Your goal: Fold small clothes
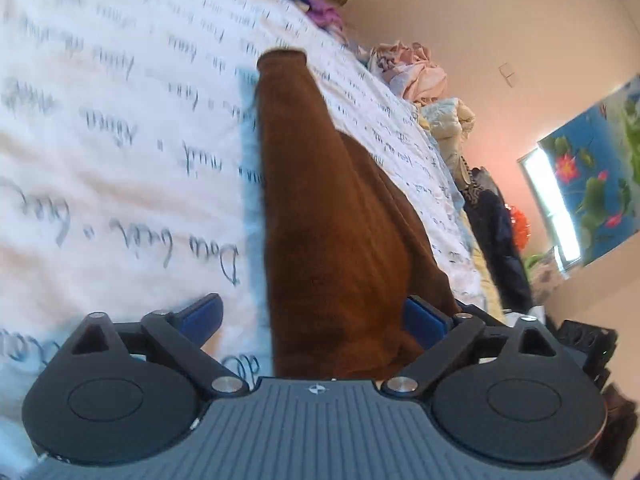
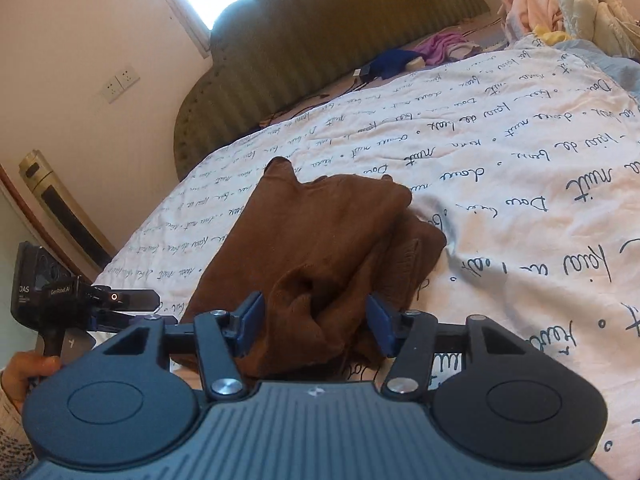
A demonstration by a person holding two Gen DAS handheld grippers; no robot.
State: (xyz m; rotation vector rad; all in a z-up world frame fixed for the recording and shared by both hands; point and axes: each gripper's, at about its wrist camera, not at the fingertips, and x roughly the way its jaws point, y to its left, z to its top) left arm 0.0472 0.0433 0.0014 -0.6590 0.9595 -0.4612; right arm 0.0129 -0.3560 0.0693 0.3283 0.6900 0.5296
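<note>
A brown knitted garment (image 1: pixel 332 220) lies partly folded on a white quilt with blue handwriting (image 1: pixel 120 140). In the left wrist view one long sleeve or leg stretches away from me. My left gripper (image 1: pixel 316 316) is open wide over its near end, with the left pad off the cloth and the right pad at its edge. In the right wrist view the brown garment (image 2: pixel 320 232) is bunched at its near edge. My right gripper (image 2: pixel 316 322) straddles that bunch half open, the fold loosely filling the gap. A hand (image 2: pixel 28 368) holds the other gripper's handle at the far left.
An olive padded headboard (image 2: pixel 320 48) stands at the bed's far end. Purple and blue clothes (image 2: pixel 440 46) lie near it. A pile of pale clothes (image 2: pixel 560 0) sits at the bed's far right edge. A tower appliance (image 2: pixel 52 200) stands by the wall on the left.
</note>
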